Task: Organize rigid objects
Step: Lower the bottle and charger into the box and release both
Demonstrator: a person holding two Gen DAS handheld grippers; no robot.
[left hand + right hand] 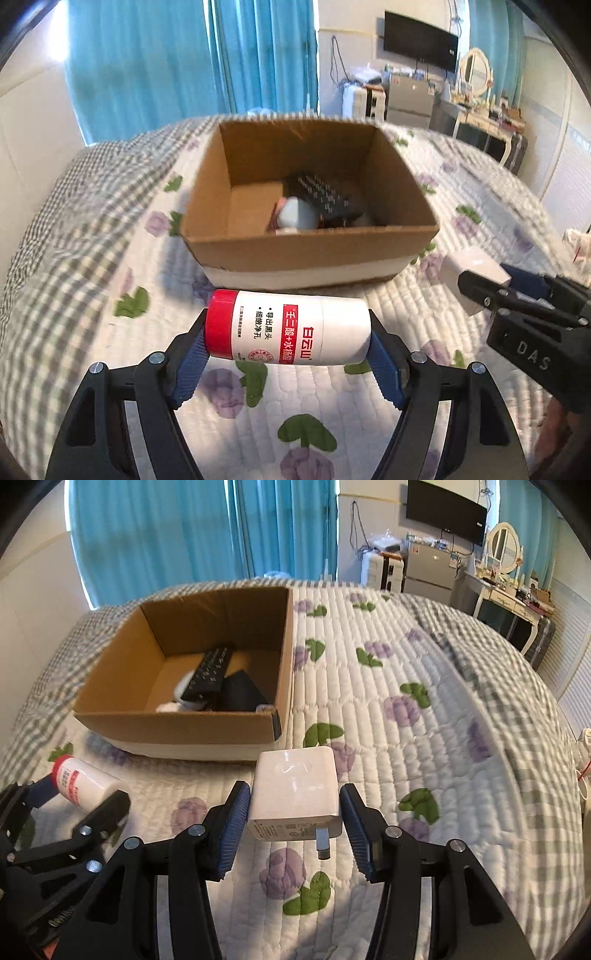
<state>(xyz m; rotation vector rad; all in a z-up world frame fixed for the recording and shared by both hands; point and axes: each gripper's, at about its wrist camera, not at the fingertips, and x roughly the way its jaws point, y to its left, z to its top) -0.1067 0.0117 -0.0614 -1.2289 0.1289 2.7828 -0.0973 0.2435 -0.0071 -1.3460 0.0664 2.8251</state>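
Cardboard is where both loads look bound: the open box (314, 206) sits on the quilted bed (110, 258), at 12 o'clock from the left gripper (288, 328) and at about 10 o'clock from the right gripper (293, 808).

The left jaws grip a white bottle (291, 328) with a red cap, pads pressing on its 2 ends, so its long axis runs crosswise from 9 to 3 o'clock, cap at 9. It hangs clear of the bed, just short of the box's near wall and roughly parallel to it.

The right jaws hold a white charger (295, 794) by its 2 flat sides, its metal prong pointing toward 6 o'clock, back at the camera. In that view the box lies up and to the left, with its near right corner the closest part.

Inside the box lie a black remote (208, 672), a dark pouch (242, 694) and something white, crowded toward the near right part; the left part of the floor is bare.

Judged from this, the left hand is nearer and squarer to the opening, needing only to go forward over the near wall. The right hand would have to swing left as well, across the other hand's side.
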